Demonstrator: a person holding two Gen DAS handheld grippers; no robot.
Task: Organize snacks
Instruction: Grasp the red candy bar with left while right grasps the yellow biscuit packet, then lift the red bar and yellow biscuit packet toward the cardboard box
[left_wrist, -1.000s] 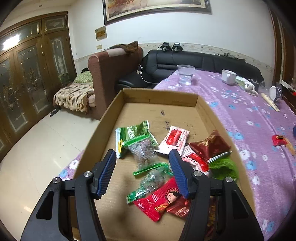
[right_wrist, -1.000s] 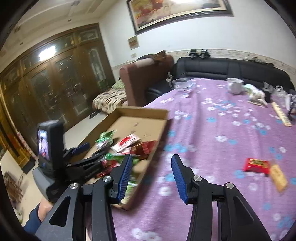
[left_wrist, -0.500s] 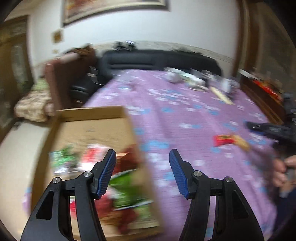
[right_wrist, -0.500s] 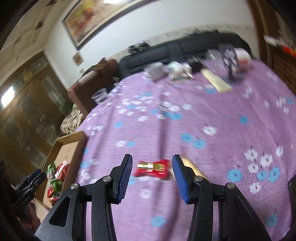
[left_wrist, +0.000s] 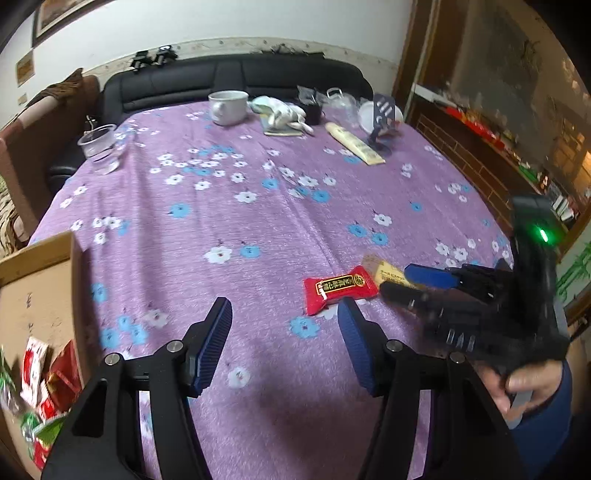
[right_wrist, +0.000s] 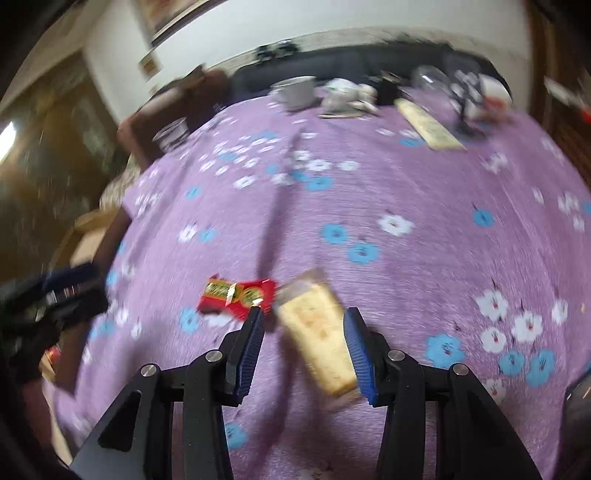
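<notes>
A red snack packet (left_wrist: 339, 288) lies on the purple flowered tablecloth (left_wrist: 258, 206), with a tan cracker packet (left_wrist: 388, 274) touching its right end. My left gripper (left_wrist: 284, 317) is open and empty, just in front of the red packet. My right gripper (left_wrist: 400, 282) comes in from the right, open, its fingers on either side of the cracker packet. In the right wrist view the right gripper (right_wrist: 303, 325) is open around the cracker packet (right_wrist: 317, 328), and the red packet (right_wrist: 236, 295) lies left of it. The cardboard box (left_wrist: 40, 280) holds several snack packets (left_wrist: 40, 384) at the left.
At the table's far end stand a white mug (left_wrist: 228, 107), a clear plastic cup (left_wrist: 99, 146), a cloth bundle (left_wrist: 280, 112), a long tan packet (left_wrist: 354, 142) and a dark stand (left_wrist: 382, 114). A black sofa (left_wrist: 229, 79) lies behind. A wooden cabinet (left_wrist: 491, 122) lines the right.
Both grippers swung right from the box to the two packets on the cloth. My right gripper has come down so that the cracker packet lies between its fingers. The view is less blurred.
</notes>
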